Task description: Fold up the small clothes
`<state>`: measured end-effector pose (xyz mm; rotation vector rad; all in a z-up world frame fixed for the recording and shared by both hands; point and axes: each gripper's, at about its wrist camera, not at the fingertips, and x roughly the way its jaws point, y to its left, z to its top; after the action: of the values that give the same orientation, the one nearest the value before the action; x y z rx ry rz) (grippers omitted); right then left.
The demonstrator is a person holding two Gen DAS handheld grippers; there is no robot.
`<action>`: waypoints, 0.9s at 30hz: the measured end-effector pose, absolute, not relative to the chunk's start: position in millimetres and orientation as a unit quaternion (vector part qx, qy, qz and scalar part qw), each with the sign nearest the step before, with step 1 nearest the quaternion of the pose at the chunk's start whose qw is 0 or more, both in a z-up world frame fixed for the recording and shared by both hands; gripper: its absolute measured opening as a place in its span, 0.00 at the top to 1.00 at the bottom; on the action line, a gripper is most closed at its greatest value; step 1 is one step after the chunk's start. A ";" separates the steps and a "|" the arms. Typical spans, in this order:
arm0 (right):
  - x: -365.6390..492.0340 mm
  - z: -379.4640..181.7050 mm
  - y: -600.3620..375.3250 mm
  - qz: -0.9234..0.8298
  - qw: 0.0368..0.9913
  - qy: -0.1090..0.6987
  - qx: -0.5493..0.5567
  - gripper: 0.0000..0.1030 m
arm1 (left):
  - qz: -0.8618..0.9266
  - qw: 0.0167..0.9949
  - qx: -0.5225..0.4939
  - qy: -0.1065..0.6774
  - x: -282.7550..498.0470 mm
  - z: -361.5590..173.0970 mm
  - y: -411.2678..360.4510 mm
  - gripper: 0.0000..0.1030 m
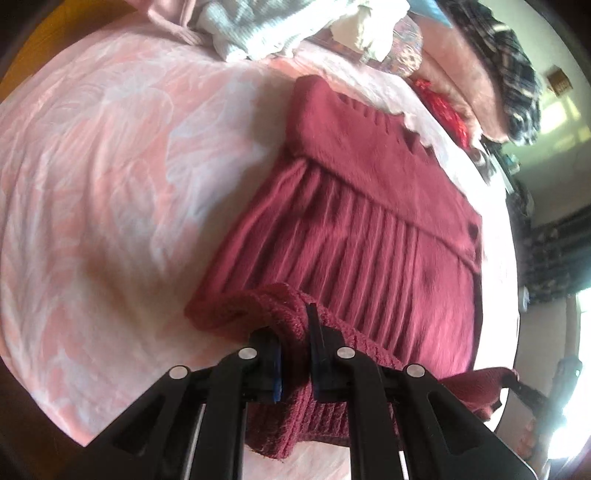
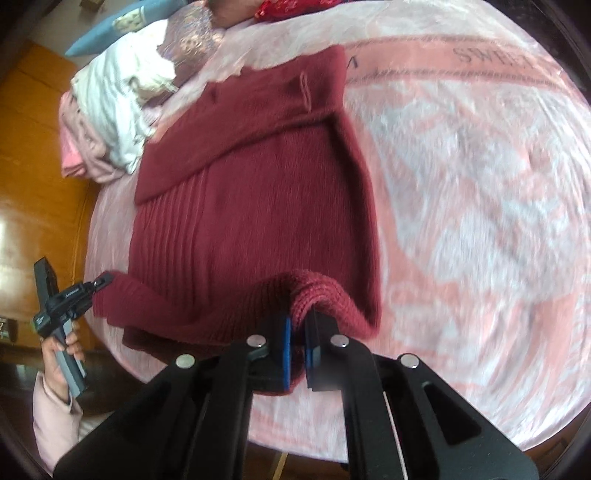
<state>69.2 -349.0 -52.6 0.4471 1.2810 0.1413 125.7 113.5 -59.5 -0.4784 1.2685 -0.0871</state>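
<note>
A dark red knitted sweater (image 1: 369, 221) lies spread on a pink patterned bed cover (image 1: 110, 166), a sleeve folded across its upper part. My left gripper (image 1: 295, 332) is shut on the ribbed hem at the sweater's near left corner and lifts it. My right gripper (image 2: 297, 332) is shut on the hem of the same sweater (image 2: 258, 184) at its near right corner. The left gripper also shows in the right wrist view (image 2: 99, 282), at the sweater's other hem corner.
A pile of pale clothes (image 2: 114, 96) sits at the far side of the bed, with a blue cushion (image 2: 122, 26) and a red item (image 1: 443, 107) beyond. The bed cover (image 2: 480, 184) spreads wide to the right. A wooden floor (image 2: 33, 184) lies off the left edge.
</note>
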 end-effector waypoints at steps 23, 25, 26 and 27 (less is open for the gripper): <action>152.1 -76.7 -420.8 0.058 0.792 0.552 0.255 0.51 | -0.020 0.848 -0.158 0.506 222.7 -47.7 137.3 0.50; 152.2 -72.8 -404.8 0.090 0.796 0.562 0.207 0.51 | -0.049 0.852 -0.136 0.503 222.5 -46.2 128.7 0.49; 150.7 -72.4 -397.6 0.105 0.796 0.566 0.190 0.51 | -0.070 0.853 -0.119 0.503 222.6 -46.3 121.6 0.49; 151.5 -73.8 -391.4 0.115 0.794 0.570 0.180 0.47 | -0.083 0.853 -0.107 0.505 222.5 -47.0 115.3 0.47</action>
<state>151.5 -391.4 -73.8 0.3876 1.2245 0.2481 222.5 115.3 -47.0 -0.2246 1.0625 -0.1755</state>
